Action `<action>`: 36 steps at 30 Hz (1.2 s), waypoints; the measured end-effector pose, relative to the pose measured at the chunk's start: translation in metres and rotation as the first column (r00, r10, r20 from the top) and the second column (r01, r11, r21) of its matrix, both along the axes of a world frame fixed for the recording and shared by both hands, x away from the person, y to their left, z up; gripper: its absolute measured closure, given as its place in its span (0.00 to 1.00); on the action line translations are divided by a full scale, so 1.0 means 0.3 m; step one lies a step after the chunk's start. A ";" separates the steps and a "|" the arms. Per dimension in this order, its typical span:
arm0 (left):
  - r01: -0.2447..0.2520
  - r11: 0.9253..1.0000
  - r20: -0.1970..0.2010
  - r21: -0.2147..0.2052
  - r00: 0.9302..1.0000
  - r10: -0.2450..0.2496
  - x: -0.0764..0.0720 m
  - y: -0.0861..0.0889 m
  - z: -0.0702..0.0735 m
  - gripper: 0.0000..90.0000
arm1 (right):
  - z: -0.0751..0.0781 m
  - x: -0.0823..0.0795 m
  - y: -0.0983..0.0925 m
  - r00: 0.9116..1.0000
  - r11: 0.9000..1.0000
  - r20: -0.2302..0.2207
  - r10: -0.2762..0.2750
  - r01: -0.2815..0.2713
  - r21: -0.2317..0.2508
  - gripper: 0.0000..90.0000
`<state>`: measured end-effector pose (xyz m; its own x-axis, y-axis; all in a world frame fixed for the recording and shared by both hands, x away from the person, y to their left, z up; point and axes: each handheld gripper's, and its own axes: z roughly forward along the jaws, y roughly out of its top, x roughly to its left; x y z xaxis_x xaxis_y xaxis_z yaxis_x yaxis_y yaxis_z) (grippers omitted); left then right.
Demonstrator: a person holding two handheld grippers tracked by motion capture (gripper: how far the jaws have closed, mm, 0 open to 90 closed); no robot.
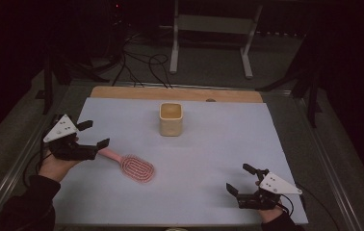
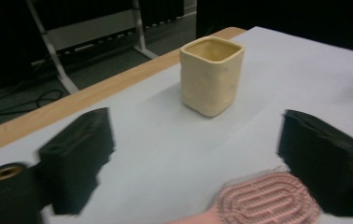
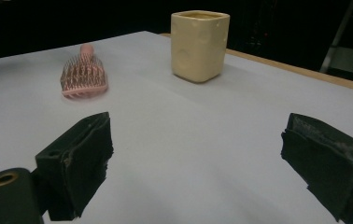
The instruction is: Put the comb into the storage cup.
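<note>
A dim room, cables on the floor behind, and a pale sheet (image 1: pixel 209 159) covering the table. On it lies a pink hairbrush (image 1: pixel 131 165), bristles up, its handle reaching toward the left gripper (image 1: pixel 96 134), whose jaws stand apart at the handle's end — nothing pinched yet. It looks light, stiff plastic, likely slick; the narrow handle is the place to grip, not the bristle pad. The right gripper (image 1: pixel 240 179) rests released, well apart. 1 cream cup (image 1: pixel 171 119) stands upright beyond.
</note>
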<state>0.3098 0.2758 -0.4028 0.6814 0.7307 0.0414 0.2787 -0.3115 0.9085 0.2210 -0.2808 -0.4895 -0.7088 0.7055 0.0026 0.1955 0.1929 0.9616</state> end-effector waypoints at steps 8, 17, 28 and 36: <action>-0.026 0.999 -0.044 0.025 0.999 0.027 0.053 -0.011 -0.034 0.26 | 0.001 -0.001 -0.002 1.000 1.000 0.006 0.001 -0.001 -0.002 0.09; -0.060 0.995 -0.090 0.081 0.994 0.067 0.096 -0.007 -0.088 0.47 | 0.002 -0.002 0.000 1.000 1.000 0.005 0.006 -0.006 0.000 0.09; -0.073 0.984 -0.152 0.164 0.983 0.099 0.139 -0.008 -0.163 0.76 | 0.004 -0.006 0.003 1.000 1.000 0.008 0.012 -0.012 0.001 0.09; -0.048 0.970 -0.190 0.240 0.977 0.096 0.159 -0.034 -0.204 0.97 | 0.003 -0.003 0.002 1.000 1.000 0.006 0.014 -0.014 0.006 0.09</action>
<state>0.3574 0.2656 -0.4641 0.6391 0.7644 0.0853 0.4753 -0.4797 0.7375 0.2201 -0.2803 -0.4887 -0.7189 0.6951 0.0028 0.1870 0.1895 0.9639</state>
